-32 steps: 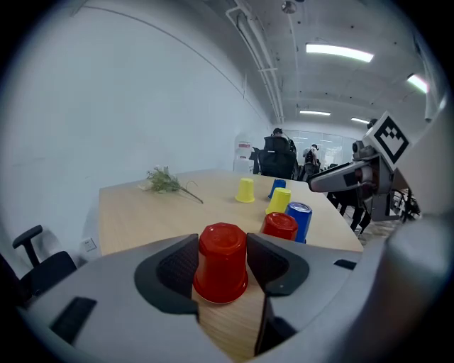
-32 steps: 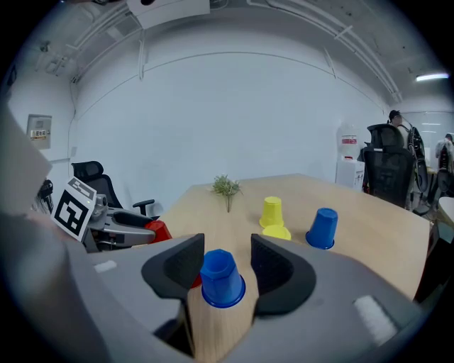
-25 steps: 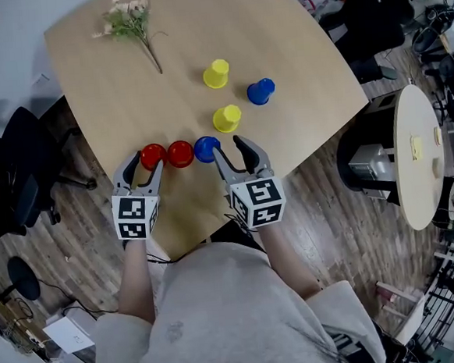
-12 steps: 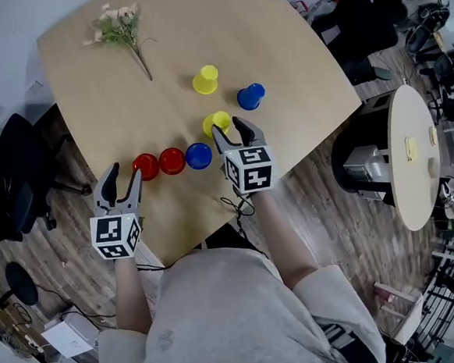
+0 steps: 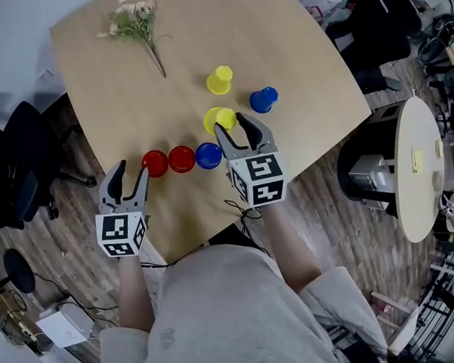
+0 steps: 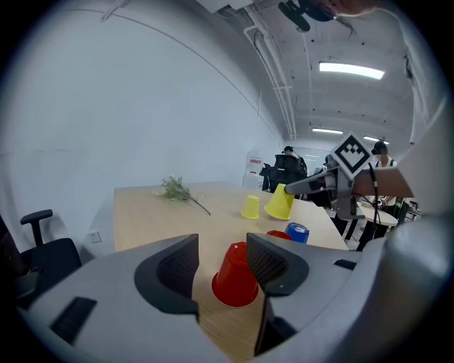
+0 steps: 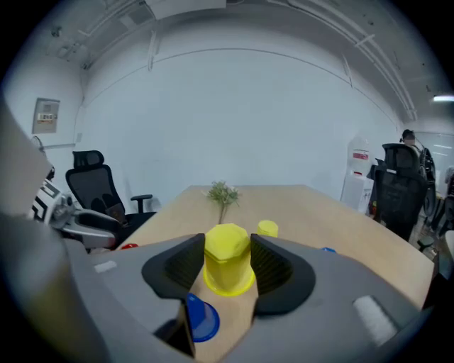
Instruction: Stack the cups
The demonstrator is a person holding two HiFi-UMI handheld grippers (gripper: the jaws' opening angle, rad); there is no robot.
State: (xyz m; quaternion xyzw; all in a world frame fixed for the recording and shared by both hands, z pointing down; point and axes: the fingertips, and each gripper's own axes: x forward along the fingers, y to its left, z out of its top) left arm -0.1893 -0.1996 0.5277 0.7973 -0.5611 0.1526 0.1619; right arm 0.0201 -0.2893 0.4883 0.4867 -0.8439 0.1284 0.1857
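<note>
My right gripper (image 5: pixel 233 125) is shut on a yellow cup (image 5: pixel 216 120), which is tipped and off the table; the cup (image 7: pixel 227 266) fills the gap between its jaws. In the left gripper view that cup (image 6: pixel 280 202) hangs tilted in the air. A row of upside-down cups stands near the front edge: two red cups (image 5: pixel 154 163) (image 5: pixel 181 158) and a blue cup (image 5: pixel 208 155). Another yellow cup (image 5: pixel 219 79) and another blue cup (image 5: pixel 264 99) stand farther back. My left gripper (image 5: pixel 130 170) is open and empty, short of the left red cup (image 6: pixel 235 280).
A sprig of dried flowers (image 5: pixel 137 19) lies at the far left of the wooden table (image 5: pixel 295 46). A black office chair (image 5: pixel 15 170) stands to the left and a round white side table (image 5: pixel 417 162) to the right.
My right gripper went from beside the blue cup forward to the near yellow cup, closed round it and tipped it up. My left gripper drew back from the red cup to the table edge.
</note>
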